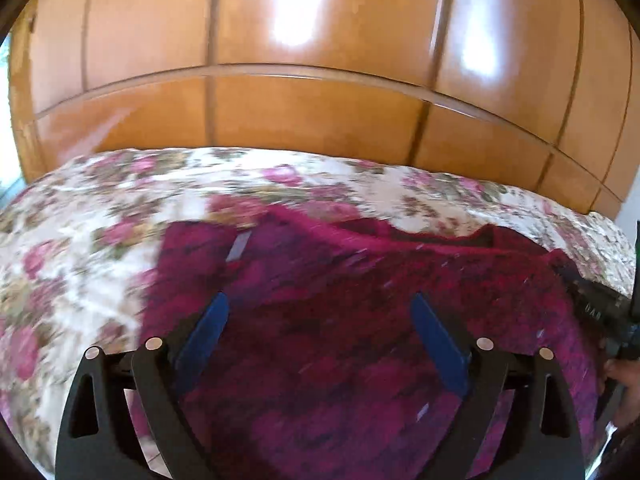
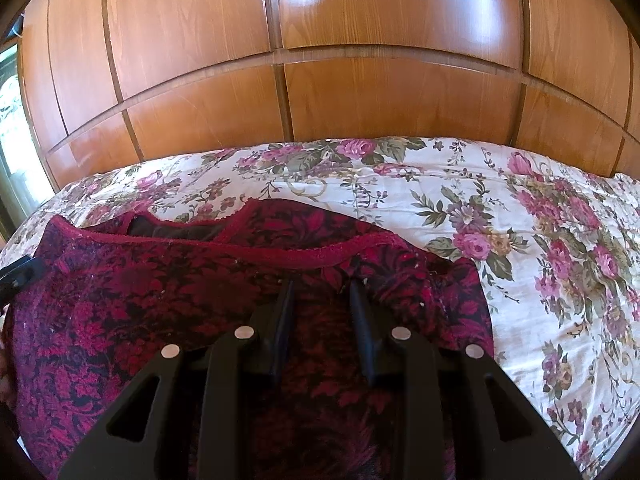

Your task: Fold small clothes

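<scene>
A dark red garment (image 1: 340, 320) with a black floral pattern lies spread on a flowered bedspread (image 1: 80, 220). My left gripper (image 1: 320, 300) is wide open just above the garment, blue pads apart; this view is blurred. In the right wrist view the same garment (image 2: 160, 300) shows a lace-trimmed neckline (image 2: 304, 256) at its far edge. My right gripper (image 2: 322, 286) hovers over the cloth near the neckline, its jaws a narrow gap apart with nothing seen between them. The right gripper's body (image 1: 600, 308) shows at the left view's right edge.
A glossy wooden wardrobe (image 2: 320, 80) stands behind the bed. The flowered bedspread (image 2: 540, 240) stretches to the right of the garment. A bright window (image 2: 12, 120) is at the far left. A hand (image 1: 624, 376) shows at the right edge.
</scene>
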{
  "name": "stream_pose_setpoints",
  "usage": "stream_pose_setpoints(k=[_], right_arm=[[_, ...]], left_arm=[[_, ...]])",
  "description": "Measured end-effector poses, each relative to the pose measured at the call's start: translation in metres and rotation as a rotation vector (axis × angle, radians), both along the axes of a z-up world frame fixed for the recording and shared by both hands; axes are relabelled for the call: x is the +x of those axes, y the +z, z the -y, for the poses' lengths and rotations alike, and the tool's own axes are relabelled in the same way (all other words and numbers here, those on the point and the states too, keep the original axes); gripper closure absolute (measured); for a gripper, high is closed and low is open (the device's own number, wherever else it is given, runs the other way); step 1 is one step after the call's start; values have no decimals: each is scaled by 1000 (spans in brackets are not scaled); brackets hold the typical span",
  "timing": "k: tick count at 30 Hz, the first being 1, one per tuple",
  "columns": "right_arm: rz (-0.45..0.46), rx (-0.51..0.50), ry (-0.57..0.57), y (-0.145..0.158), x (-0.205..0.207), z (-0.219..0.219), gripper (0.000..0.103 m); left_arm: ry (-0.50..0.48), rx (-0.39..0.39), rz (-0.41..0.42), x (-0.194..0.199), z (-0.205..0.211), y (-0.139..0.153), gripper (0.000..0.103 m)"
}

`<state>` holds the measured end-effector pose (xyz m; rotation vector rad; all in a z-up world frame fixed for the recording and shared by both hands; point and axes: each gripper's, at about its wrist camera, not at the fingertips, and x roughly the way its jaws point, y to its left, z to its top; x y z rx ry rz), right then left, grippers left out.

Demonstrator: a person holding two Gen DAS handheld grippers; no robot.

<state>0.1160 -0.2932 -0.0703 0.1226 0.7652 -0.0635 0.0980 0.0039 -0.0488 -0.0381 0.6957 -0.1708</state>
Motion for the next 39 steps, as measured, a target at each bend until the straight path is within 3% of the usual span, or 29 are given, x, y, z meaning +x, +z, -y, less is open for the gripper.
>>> stream_pose_setpoints(k=[2,4,6,8,10,14,21,29,35,39], right_arm=[[9,-10,-1,1,-2,-1,74],[25,-28,-3,4,-6,-5,74],[19,-47,-5,6,-8,-9,71],[6,-58,-10,10,-12,-12,71],[13,-34,-16,20,-23,-14,68],[56,93,-35,36,-65,-13,64],[66,203,13,41,-124,-25,82],[68,295,90,35,-143,-47,90],[29,285,98,22,-141,-57,91],[-17,236,88,3,-137,-59,95]], left_arm=[[38,36,-39,-3,-10,-12,11],[38,-27,-105,0,-21,-26,10],[37,-83,-102,1,-29,-28,8],[21,-46,-116,4,-22,-29,4],[18,-13,-110,4,-17,-30,4],[16,-44,-91,0,-22,-29,4],[16,-96,-56,-16,-30,-22,4],[81,-219,67,-63,-64,-7,4],[134,-340,-30,-72,-96,-21,4],[92,-391,-80,-84,-101,-39,4]])
